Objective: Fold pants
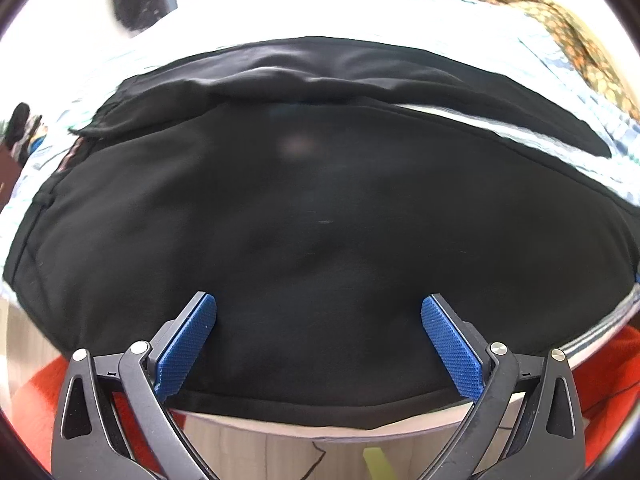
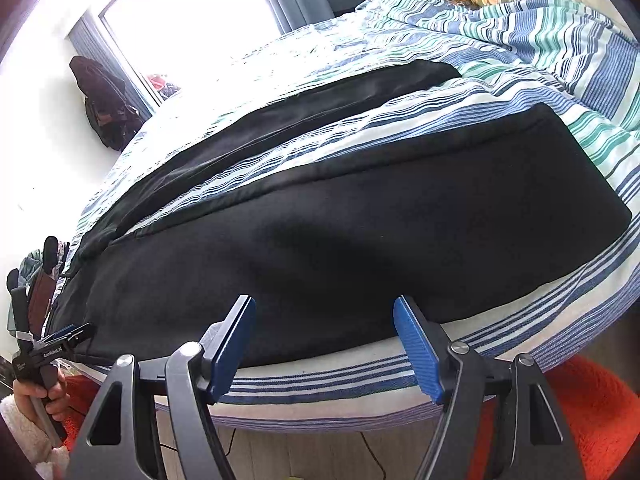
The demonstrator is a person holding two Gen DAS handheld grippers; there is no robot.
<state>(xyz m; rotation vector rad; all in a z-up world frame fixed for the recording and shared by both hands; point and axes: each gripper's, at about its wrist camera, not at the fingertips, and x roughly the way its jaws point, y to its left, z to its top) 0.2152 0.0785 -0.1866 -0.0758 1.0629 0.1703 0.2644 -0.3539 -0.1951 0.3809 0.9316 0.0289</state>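
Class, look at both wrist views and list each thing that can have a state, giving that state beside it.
black pants: spread flat on the bed, legs apart, not yet folded
left gripper: jaws open, holding nothing, over the near edge of the pants
right gripper: jaws open, holding nothing
striped bedsheet: rumpled at the far end

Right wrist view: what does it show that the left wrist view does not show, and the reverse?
Only the right wrist view shows the window, the two pant legs lying apart with striped bedding between them, and the left gripper at the waist end.

Only the left wrist view shows the near edge of the black pants close up.

Both show the pants flat on the bed, the orange rug, and each camera's own fingers open, holding nothing.
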